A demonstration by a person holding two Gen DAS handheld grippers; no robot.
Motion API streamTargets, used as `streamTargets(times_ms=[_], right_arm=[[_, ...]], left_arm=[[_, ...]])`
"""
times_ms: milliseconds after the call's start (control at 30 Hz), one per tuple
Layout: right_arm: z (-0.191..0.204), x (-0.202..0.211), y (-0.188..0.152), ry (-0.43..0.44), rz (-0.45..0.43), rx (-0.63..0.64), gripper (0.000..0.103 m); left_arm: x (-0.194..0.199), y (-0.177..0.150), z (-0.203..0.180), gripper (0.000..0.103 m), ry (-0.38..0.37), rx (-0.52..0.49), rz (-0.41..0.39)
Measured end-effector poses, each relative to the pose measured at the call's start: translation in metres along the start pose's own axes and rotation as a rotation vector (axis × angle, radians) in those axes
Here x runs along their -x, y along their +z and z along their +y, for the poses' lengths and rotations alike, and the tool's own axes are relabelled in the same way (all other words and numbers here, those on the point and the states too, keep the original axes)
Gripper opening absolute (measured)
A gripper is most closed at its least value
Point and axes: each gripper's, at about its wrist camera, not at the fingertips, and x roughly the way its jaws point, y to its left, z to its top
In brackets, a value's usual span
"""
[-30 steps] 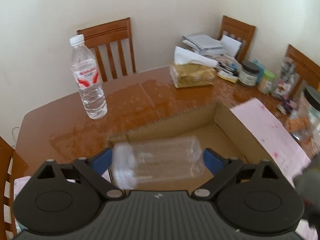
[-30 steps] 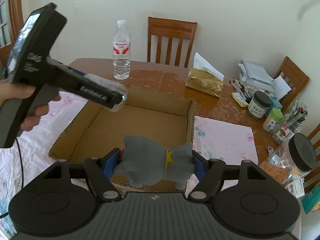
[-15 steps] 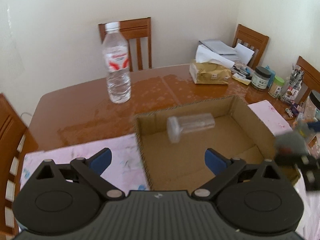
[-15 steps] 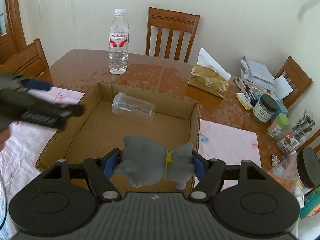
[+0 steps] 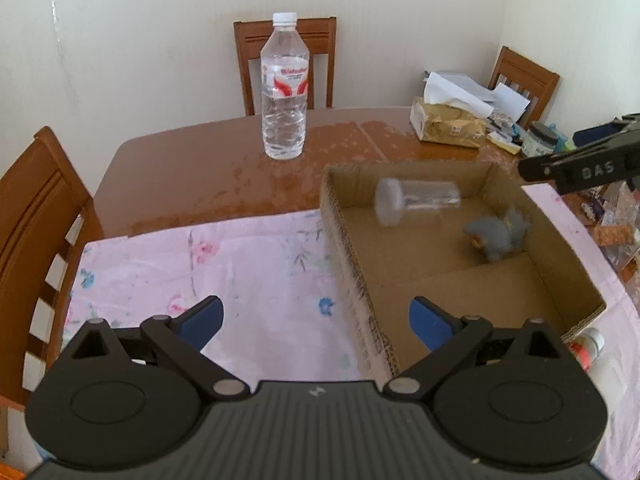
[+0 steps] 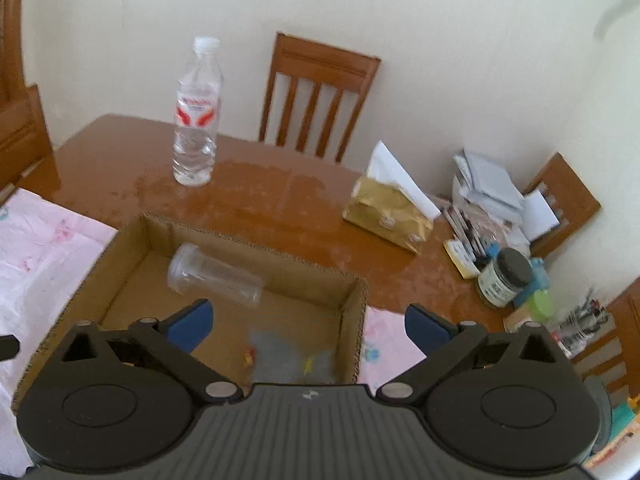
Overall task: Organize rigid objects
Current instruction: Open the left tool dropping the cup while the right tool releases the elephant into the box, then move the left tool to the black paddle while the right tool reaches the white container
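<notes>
On the wooden table (image 5: 192, 168), a shallow cardboard box (image 5: 560, 248) sits with its near part on a pink flowered cloth (image 5: 240, 276). Some things are hard to see: in the right wrist view the grey soft toy (image 6: 288, 354) is only a blur low in the box, half hidden by the gripper body, and in the left wrist view a small container with a red label (image 5: 586, 350) is cut off by the box's near corner, so I cannot say what it is. The left gripper (image 5: 316, 320) has its blue-tipped fingers spread wide and holds nothing; it hangs over the cloth and the box's left wall. The right gripper (image 6: 306, 322) is also spread wide and empty, above the box's near right part; its black arm shows at the right edge of the left wrist view. Inside the box a clear plastic cup (image 5: 418, 200) lies on its side near the far wall, and the toy (image 5: 498, 234) lies beside it, toward the right wall. Behind the box stands a transparent water bottle (image 5: 285, 88) with a white cap, upright, and a golden tissue pack (image 5: 444, 128) lies further right.
</notes>
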Motion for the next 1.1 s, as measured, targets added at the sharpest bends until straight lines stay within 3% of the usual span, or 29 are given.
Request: streamTargets(times_ms=[400,567,800,1100], right_arm=[[-0.006,0.021,-0.036,0.048,0.020,-0.018,0.103],[-0.015,0.037,-0.058,0.073,-0.005,-0.028,0.103],[-0.035,0.063,-0.110,0.123,-0.005,-0.090,0.103],[-0.037,0.064,-0.184,0.192,0.081,-0.080,0.103]], left_arm=[[0.017,-0.016,-0.012,0.099,0.060,0.043,0.005],[0.030,-0.025,-0.027,0.099,0.124,0.075,0.005],[0.049,-0.044,-0.053,0.099,0.212,0.128,0.027],[0.059,-0.083,-0.085,0.099,0.285,0.161,0.114]])
